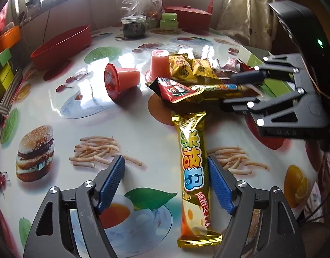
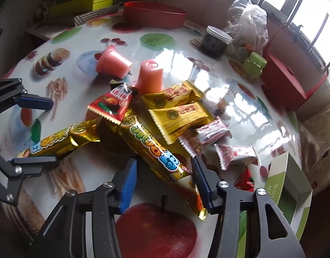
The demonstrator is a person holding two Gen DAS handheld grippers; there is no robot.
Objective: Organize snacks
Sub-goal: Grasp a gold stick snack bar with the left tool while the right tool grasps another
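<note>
A gold snack bar [image 1: 192, 172] lies flat on the printed tablecloth between the fingers of my left gripper [image 1: 165, 172]. It rests close to the right pad, far from the left one, and the gripper is open. A second gold bar [image 2: 152, 150] lies slantwise between the fingers of my right gripper [image 2: 165, 172], with a gap still showing at the left pad. A red packet [image 2: 111, 105] overlaps its far end. Beside them lie yellow packets [image 2: 177, 116], small red-and-white packets [image 2: 210, 131] and two pink jelly cups [image 1: 121, 79], one on its side.
A red oval bowl [image 1: 61, 45] stands at the table's far left. An open green-and-white box [image 2: 289, 191] sits at the right edge. A dark jar [image 2: 215, 42], a green jar, a plastic bag and a red basket [image 2: 283, 79] stand at the back.
</note>
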